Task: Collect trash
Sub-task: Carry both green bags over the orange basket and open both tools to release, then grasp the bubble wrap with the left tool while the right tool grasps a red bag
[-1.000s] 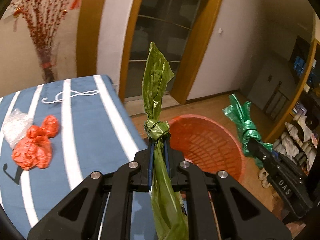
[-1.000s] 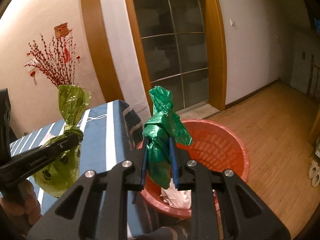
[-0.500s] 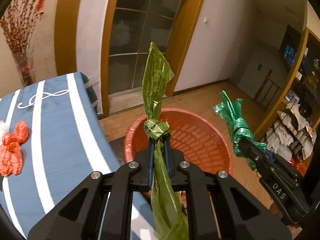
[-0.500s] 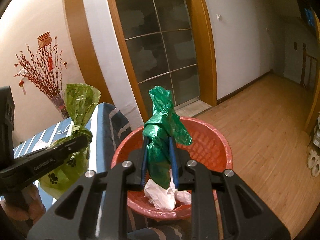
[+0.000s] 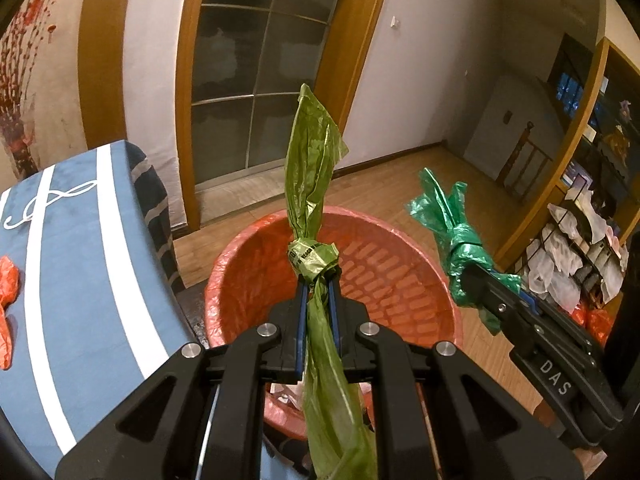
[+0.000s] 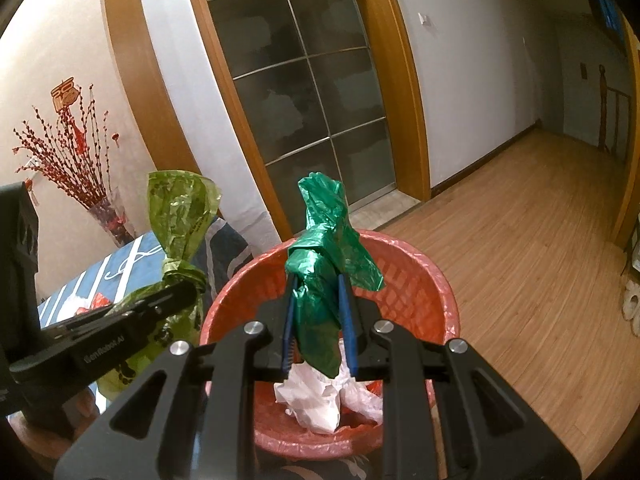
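Note:
My left gripper (image 5: 318, 286) is shut on a knotted light green plastic bag (image 5: 314, 184), pinched just under the knot. The bag's tail hangs down between the fingers. My right gripper (image 6: 318, 280) is shut on a knotted dark green plastic bag (image 6: 326, 240). Both bags hang over the red basket (image 5: 420, 264) on the floor. In the right wrist view the basket (image 6: 424, 280) has a red liner and white crumpled trash (image 6: 320, 396) inside. The left gripper with the light green bag (image 6: 176, 220) shows at that view's left. The right gripper with the dark green bag (image 5: 460, 240) shows at the left wrist view's right.
A bed with a blue, white-striped cover (image 5: 80, 280) lies left of the basket, with a red bag (image 5: 6, 292) at its edge. A glass door (image 6: 304, 92) stands behind. Wooden floor (image 6: 520, 260) spreads right. A shelf with clutter (image 5: 580, 248) stands far right.
Both grippers have moved from beside the bed to over the red basket, keeping their bags. The basket now sits larger and straight ahead; the red bags have slid off to the left.

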The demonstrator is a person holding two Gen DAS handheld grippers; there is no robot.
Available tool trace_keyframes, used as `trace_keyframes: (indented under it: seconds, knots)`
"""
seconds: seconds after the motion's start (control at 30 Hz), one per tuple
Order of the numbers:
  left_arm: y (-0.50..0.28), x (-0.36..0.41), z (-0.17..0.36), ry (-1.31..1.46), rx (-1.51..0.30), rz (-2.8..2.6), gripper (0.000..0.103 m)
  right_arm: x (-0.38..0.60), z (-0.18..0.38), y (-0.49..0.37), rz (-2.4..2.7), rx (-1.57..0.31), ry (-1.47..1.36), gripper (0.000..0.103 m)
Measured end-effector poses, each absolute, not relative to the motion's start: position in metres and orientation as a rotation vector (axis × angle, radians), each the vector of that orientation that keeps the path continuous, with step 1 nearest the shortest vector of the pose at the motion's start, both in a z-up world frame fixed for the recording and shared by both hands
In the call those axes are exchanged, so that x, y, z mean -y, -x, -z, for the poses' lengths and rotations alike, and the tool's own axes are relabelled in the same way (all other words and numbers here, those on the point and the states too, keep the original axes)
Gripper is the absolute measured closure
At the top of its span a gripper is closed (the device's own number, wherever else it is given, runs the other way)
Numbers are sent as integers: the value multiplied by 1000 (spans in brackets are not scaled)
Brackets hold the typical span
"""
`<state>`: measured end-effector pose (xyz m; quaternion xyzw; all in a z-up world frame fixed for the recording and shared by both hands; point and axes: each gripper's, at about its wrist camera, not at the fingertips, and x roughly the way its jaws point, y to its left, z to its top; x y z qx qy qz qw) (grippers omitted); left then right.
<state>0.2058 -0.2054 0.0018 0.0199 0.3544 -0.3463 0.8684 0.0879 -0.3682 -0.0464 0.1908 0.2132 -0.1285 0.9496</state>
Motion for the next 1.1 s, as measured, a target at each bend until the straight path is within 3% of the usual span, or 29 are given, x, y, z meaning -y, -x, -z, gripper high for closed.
trace_keyframes:
  seconds: [0.07, 0.2, 0.4, 0.63, 0.73, 0.93, 1.1]
  knots:
    - [-208, 206, 0, -42, -745, 724, 93, 372, 48, -92, 259, -432, -399, 78]
    - [-212, 206, 6, -46, -756, 703, 69, 380, 52, -98, 264, -436, -420, 71]
    - [-219, 199, 19, -47, -795, 660, 64, 382, 59, -98, 289, -451, -425, 59]
    - [-218, 174, 16, -55, -773, 578, 29, 374, 58, -93, 315, -451, -395, 37]
    - [-221, 154, 13, -54, -762, 530, 21, 368, 56, -90, 322, -447, -383, 27]
    - [-228, 100, 12, -24, -752, 408, 10, 351, 52, -86, 344, -444, -337, 15]
    - [-237, 50, 14, 39, -766, 303, 10, 331, 49, -89, 334, -454, -302, 14]
